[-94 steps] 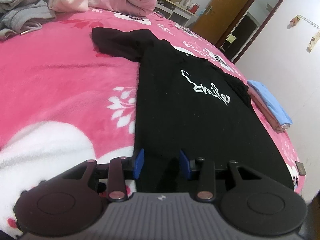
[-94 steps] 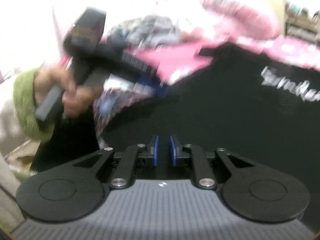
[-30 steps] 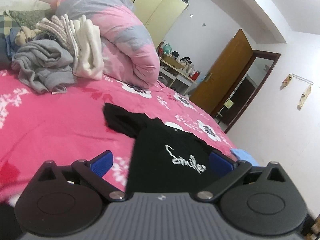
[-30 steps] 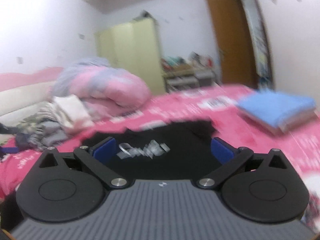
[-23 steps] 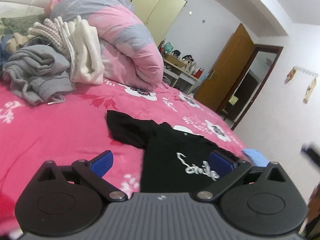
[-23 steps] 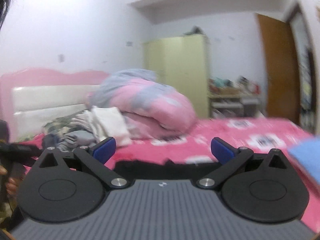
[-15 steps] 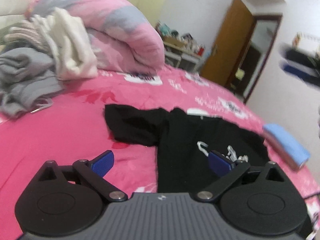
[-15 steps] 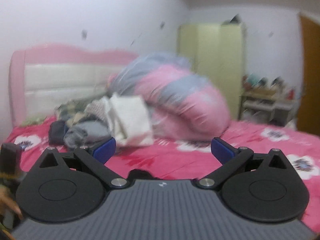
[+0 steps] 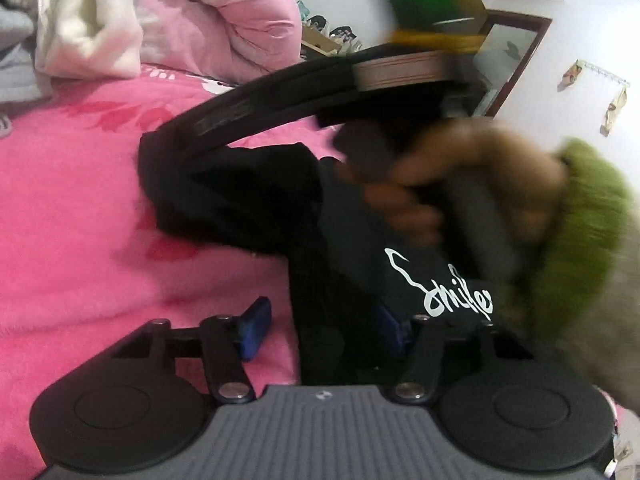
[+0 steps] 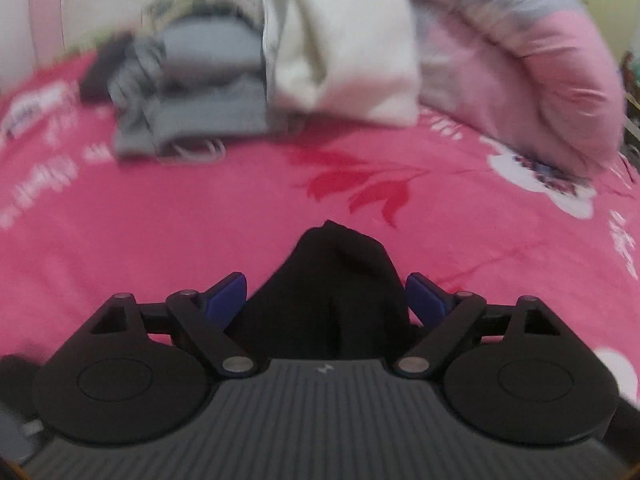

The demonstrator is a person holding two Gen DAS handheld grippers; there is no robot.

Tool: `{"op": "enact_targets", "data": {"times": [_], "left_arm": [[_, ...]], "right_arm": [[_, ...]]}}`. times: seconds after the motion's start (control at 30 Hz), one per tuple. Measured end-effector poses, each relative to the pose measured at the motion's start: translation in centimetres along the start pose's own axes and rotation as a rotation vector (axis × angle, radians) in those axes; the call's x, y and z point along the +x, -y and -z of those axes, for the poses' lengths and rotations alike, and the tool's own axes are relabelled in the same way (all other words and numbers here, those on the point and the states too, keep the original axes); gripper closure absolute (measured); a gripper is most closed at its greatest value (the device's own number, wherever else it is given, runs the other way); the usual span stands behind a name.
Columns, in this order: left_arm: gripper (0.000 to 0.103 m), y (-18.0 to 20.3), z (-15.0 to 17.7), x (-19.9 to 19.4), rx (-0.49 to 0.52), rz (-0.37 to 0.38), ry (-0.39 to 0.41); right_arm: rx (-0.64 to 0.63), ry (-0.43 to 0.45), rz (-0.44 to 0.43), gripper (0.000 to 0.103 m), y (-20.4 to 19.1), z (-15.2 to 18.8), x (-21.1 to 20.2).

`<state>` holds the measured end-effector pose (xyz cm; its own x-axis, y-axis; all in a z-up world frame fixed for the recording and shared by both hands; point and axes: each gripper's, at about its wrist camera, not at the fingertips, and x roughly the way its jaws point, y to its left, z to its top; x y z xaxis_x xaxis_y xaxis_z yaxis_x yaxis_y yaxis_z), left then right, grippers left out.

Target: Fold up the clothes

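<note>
A black T-shirt [image 9: 344,248] with white "Smile" lettering lies flat on the pink bedspread [image 9: 80,216]. My left gripper [image 9: 323,332] is low at the shirt's left side edge. Its jaws are closing, one blue pad over the bedspread and the other over the black cloth, with the edge between them and neither pad pressing. My right gripper [image 10: 325,296] straddles the tip of the left sleeve [image 10: 340,276]. Its jaws are closing too, with a gap still showing at the left pad. In the left wrist view a hand [image 9: 432,184] with a green cuff holds the right gripper across the shirt.
At the head of the bed lie grey clothes [image 10: 200,92], a white garment [image 10: 344,48] and a rolled pink and grey duvet [image 10: 532,52]. A shelf and a wooden door stand beyond the bed. Pink bedspread stretches to the left of the shirt.
Both grippers came down from above the bed to the shirt. The right one swung across to the left sleeve. Both pairs of jaws stand narrower than before.
</note>
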<state>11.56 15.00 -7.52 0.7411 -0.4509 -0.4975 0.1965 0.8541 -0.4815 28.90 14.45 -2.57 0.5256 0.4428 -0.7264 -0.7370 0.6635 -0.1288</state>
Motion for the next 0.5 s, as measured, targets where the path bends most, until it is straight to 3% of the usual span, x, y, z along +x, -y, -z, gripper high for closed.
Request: {"op": "enact_targets", "data": {"times": [0.07, 0.1, 0.13, 0.17, 0.2, 0.23, 0.33, 0.5], "left_arm": [[0.052, -0.6, 0.2, 0.0, -0.023, 0.013, 0.0], [0.052, -0.7, 0.3, 0.0, -0.029, 0.02, 0.0], [0.052, -0.7, 0.4, 0.0, -0.031, 0.028, 0.001], [0.051, -0.8, 0.4, 0.0, -0.033, 0.036, 0.001], [0.051, -0.7, 0.5, -0.1, -0.03, 0.038, 0.002], [0.051, -0.6, 0.6, -0.1, -0.023, 0.037, 0.003], [0.049, -0.3, 0.9, -0.2, -0.004, 0.036, 0.006], [0.048, -0.1, 1.1, -0.3, -0.002, 0.063, 0.008]], "right_arm": [[0.003, -0.027, -0.009, 0.02, 0.4, -0.1, 2.2], [0.018, -0.037, -0.02, 0.026, 0.7, -0.1, 2.9], [0.034, -0.047, -0.031, 0.043, 0.9, -0.1, 3.5], [0.05, -0.057, -0.042, 0.051, 1.2, 0.0, 4.2], [0.068, -0.062, -0.052, 0.068, 1.6, 0.0, 4.7], [0.102, -0.025, -0.055, 0.101, 2.2, 0.2, 3.8], [0.206, 0.089, -0.065, 0.101, 4.0, 0.7, 0.9], [0.567, 0.434, -0.181, 0.101, 9.7, 4.7, -6.3]]}}
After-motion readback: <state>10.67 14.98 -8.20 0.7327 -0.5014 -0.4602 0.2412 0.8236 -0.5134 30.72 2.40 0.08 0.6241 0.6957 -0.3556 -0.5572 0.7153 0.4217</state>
